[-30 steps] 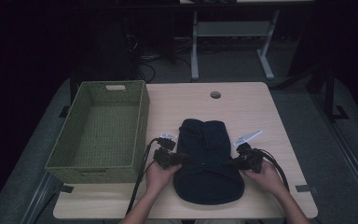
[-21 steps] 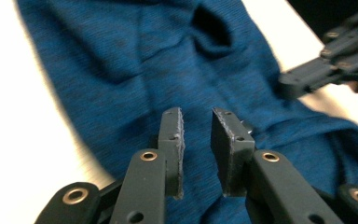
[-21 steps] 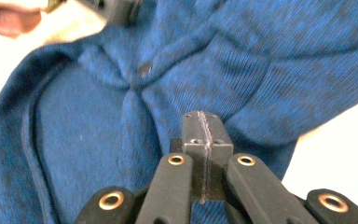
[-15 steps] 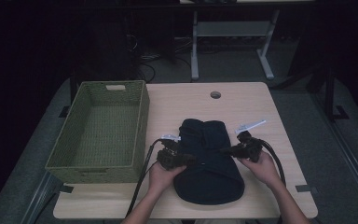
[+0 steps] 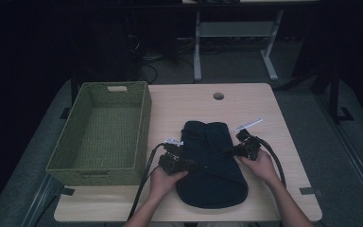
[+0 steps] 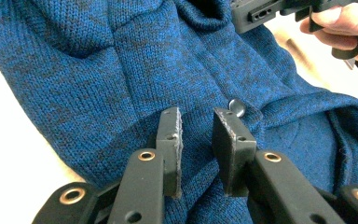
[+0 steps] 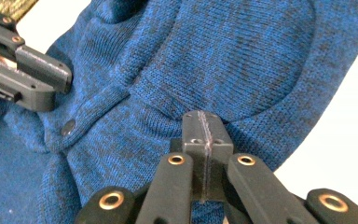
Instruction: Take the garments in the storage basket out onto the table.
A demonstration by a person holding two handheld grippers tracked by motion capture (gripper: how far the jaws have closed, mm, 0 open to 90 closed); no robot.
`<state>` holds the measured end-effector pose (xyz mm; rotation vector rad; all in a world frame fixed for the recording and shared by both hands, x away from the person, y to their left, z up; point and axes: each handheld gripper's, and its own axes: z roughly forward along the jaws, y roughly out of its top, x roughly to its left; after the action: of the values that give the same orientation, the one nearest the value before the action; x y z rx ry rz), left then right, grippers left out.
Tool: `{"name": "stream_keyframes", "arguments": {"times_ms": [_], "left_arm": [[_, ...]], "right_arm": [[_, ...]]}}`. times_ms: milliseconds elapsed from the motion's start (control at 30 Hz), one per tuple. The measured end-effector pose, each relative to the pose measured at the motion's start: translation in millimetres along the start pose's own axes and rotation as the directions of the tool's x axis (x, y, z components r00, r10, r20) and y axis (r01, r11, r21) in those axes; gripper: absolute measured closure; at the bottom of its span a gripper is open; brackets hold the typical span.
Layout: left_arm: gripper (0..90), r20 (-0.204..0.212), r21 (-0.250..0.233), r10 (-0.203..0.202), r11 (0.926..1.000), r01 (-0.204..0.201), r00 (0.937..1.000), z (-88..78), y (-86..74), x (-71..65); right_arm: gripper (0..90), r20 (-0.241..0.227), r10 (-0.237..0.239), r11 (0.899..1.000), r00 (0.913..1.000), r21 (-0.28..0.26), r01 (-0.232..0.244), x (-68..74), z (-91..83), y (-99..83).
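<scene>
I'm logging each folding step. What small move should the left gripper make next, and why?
Probably close on the sweater. The left gripper hangs open just over the knit beside a button, with no fabric pinched, while the right gripper is shut at the opposite edge.

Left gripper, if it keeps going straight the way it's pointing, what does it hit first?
Probably the blue sweater right past the left gripper, whose open jaws hold nothing. A small dark button sits just beyond one tip; depth is hard to judge.
</scene>
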<state>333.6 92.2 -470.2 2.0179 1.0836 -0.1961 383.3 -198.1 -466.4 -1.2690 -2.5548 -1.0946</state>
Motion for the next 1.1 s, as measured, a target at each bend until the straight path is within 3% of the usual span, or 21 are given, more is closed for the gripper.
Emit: {"name": "stream_keyframes", "arguments": {"times_ms": [367, 433, 567, 767, 933, 1100], "left_arm": [[72.1, 0.009, 0.013, 0.025, 0.9996, -0.025, 0.9996, -9.1, -10.4, -9.5], [72.0, 0.024, -0.021, 0.027, 0.9994, -0.026, 0.9994, -12.2, -6.7, -11.4], [72.0, 0.013, -0.088, 0.042, 0.9953, -0.041, 0.999, -17.0, 10.2, -11.5], [72.4, -0.011, -0.161, 0.018, 0.9867, -0.02, 0.9998, -11.0, 37.0, 0.9], [72.5, -0.034, -0.134, -0.023, 0.9908, 0.019, 0.9991, 5.5, 46.6, 14.0], [72.6, -0.054, -0.063, -0.046, 0.9971, 0.042, 0.9975, 22.8, 44.6, 20.6]], "right_arm": [[87.5, -0.034, -0.051, 0.998, 0.9981, 0.047, 0.053, 13.2, -4.4, -5.1], [87.2, -0.038, -0.052, 0.998, 0.9979, 0.025, 0.053, 16.4, -9.1, -1.7], [87.3, -0.046, -0.051, 0.998, 0.9976, -0.026, 0.05, 20.7, -14.9, 12.1], [87.3, -0.074, -0.036, 0.999, 0.9966, -0.03, 0.034, 20.6, -0.5, 31.3], [87.4, -0.051, -0.041, 0.999, 0.9979, 0.01, 0.041, 17.9, 20.3, 38.8], [89.0, -0.059, -0.019, 0.999, 0.9981, 0.028, 0.021, 11.9, 30.3, 38.0]]}}
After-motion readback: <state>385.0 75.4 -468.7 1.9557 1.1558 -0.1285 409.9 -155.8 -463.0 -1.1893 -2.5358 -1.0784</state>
